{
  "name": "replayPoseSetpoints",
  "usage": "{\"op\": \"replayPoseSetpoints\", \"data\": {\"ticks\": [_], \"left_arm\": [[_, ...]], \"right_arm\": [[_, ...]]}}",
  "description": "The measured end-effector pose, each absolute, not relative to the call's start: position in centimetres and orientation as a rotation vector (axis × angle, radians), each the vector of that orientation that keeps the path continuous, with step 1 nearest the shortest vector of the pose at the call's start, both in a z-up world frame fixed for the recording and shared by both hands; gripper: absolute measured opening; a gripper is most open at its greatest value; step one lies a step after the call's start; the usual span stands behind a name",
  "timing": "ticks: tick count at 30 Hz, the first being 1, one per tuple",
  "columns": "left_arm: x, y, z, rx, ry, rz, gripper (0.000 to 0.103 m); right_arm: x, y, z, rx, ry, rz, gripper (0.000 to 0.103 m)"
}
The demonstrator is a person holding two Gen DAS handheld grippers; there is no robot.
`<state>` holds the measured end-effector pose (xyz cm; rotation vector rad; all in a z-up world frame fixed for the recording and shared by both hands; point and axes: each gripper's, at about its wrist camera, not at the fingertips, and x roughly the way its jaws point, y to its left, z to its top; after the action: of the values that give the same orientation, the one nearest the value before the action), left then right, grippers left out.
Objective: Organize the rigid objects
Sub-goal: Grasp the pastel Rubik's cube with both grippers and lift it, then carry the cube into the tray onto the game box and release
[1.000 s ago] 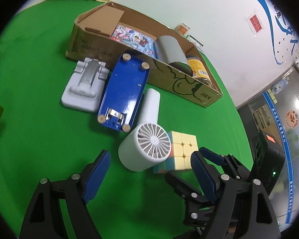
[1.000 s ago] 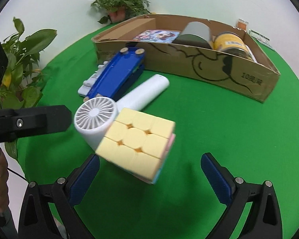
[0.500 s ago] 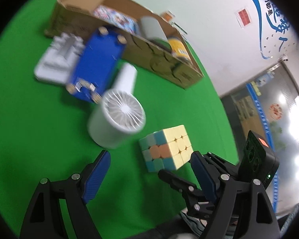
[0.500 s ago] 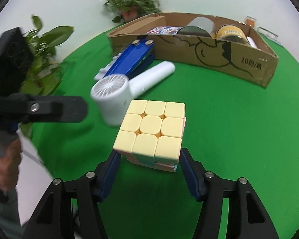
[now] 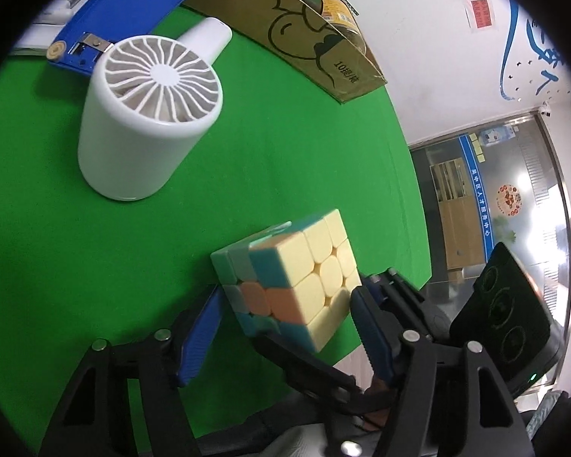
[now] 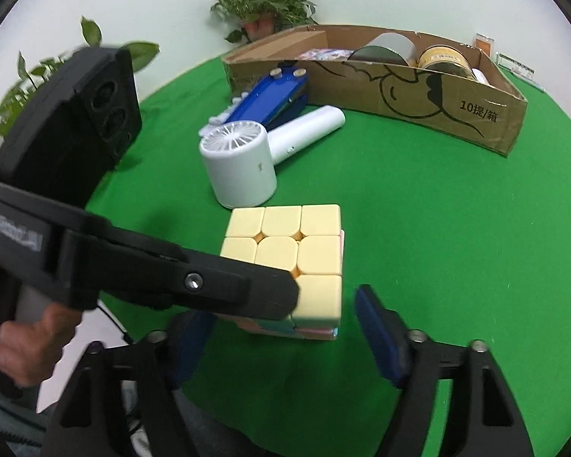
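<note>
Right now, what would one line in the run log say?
left gripper: shut on Rubik's cube | right gripper: open, astride cube | handheld fan: apart, untouched

One cube [image 6: 285, 262], one fan [image 6: 243, 167], one box [image 6: 399, 87]

The puzzle cube [image 5: 285, 278] now sits between the left gripper's [image 5: 285, 327] fingers; the right gripper's [image 6: 285, 327] fingers have parted.

— Cube [image 6: 285, 251]?
— Pastel, scrambled, yellow face up, near the counter [image 6: 418, 228] front edge.
— Fan [image 6: 243, 163]?
— White, handheld, grille up, handle toward the open cardboard box [image 6: 437, 103].
</note>
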<state>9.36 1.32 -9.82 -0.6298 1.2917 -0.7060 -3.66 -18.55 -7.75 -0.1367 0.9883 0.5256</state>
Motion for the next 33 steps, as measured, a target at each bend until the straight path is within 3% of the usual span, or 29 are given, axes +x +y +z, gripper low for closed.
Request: {"op": "replayPoseSetpoints", "data": {"ticks": [11,33], "left_arm": [[9.1,0.7,-7.6,-0.542,1.21,-0.699,0.056],[16.3,4.2,5.5,-0.403,0.9,-0.689,0.055]], "right_arm": [[-3.6,-17.9,-7.4,-0.145,0.95,0.462,0.06],[4.6,-12.7,5.8,-0.191,0.648,0.426,0.06]]}}
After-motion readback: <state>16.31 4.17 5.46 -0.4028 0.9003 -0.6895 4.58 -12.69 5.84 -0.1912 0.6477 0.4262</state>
